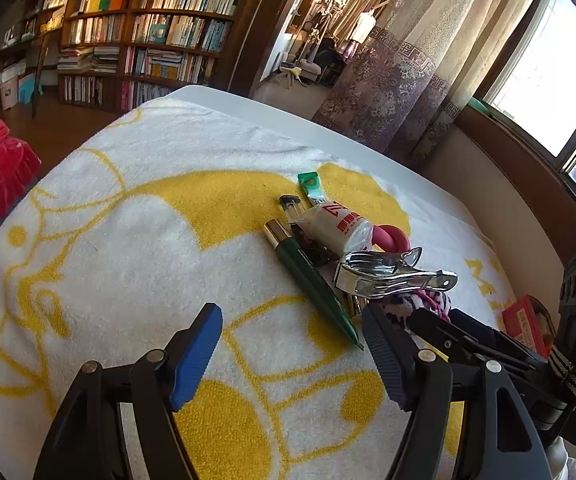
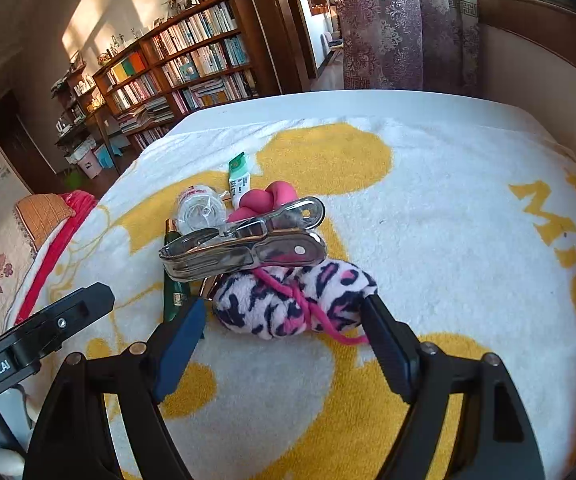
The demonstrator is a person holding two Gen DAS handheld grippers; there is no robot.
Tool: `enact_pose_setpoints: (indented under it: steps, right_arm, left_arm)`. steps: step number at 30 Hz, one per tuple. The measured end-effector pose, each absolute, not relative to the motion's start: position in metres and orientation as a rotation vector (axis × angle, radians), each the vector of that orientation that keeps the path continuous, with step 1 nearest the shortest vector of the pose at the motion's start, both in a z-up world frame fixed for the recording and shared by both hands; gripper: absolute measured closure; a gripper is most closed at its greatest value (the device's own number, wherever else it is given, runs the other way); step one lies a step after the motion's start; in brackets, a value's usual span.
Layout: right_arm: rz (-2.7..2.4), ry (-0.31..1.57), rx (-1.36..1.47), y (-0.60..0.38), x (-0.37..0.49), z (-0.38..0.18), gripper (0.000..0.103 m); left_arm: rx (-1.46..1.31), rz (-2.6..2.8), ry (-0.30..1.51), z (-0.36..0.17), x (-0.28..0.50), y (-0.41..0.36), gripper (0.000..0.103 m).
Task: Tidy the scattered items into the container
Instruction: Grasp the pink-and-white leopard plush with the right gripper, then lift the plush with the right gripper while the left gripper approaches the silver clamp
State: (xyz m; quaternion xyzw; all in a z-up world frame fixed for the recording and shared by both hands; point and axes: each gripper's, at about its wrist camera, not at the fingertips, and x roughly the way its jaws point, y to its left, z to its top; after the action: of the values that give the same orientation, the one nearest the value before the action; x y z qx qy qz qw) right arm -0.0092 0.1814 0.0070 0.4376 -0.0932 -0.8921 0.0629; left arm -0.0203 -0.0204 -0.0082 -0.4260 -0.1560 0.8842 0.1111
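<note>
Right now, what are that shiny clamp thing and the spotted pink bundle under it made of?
The shiny clamp looks like polished metal, perhaps chromed steel: it mirrors the room and has a rivet. The spotted bundle looks like soft plush fleece: fuzzy nap, printed leopard spots, tied with a pink yarn-like cord.
</note>
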Motion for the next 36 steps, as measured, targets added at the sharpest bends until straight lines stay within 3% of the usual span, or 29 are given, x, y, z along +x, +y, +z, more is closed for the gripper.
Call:
enact_pose_setpoints:
  steps: [7,11,16,29,36]
  right_arm:
    - [-2.711,-0.276,1.323,0.183,-0.012,-0.001,0.021]
    - [-2.72,-0.285,1.298,0.186,-0.01,0.0,0.041]
    - [-2.732,-0.287,1.275,0.189,0.002,0.006,0.051]
    - [-3.022,-0.353,1.213,0.249,0.059,0.02,0.052]
    - [-3.07,-0.36,1.212,0.258,0.061,0.019,0.051]
  left_arm:
    - [-1.269,2.585,-0.431,-0.012,-0.021,-0.014,0.029]
    - [-1.274,2.588,-0.405,-0.014,-0.021,-0.009,0.029]
    - [-1.269,2.589,-0.391,-0.014,-0.02,-0.008,0.029]
    - [-1.264,2.59,-0.308,-0.02,-0.019,0.005,0.029]
    - [-1.222,2.611,-0.165,-0.019,-0.019,0.021,0.029]
